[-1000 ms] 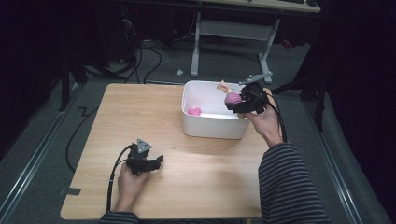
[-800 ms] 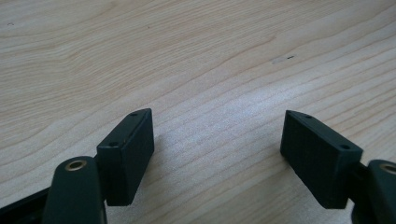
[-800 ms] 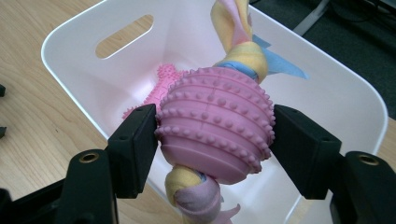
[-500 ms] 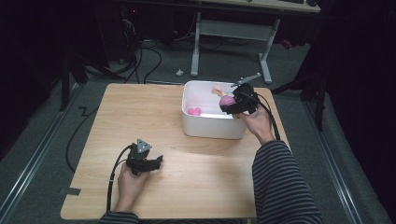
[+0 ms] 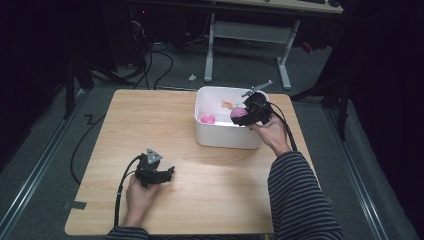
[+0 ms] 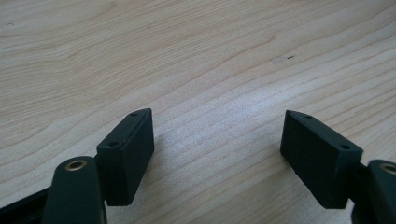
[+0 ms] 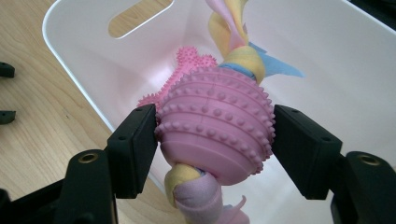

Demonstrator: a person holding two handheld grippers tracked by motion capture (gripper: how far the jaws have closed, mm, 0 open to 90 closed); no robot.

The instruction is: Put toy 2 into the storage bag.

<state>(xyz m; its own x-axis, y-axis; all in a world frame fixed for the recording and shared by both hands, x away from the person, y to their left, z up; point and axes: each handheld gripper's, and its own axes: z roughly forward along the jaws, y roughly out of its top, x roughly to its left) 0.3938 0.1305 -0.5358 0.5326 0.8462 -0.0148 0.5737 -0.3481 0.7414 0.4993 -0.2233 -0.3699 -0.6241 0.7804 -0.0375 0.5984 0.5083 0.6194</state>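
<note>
As its jaws ease slightly around the pink ball toy (image 7: 215, 122), the right gripper (image 5: 248, 114) has sunk into the white bin (image 5: 225, 137), nearing release.

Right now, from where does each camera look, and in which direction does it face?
High view: above the table, looking forward and down; both forearms and hands show.
Left gripper view: on the left gripper, looking down at bare wood between open jaws.
Right gripper view: on the right gripper, looking into the white bin.
Shared: high and right views show the pink ball toy.
</note>
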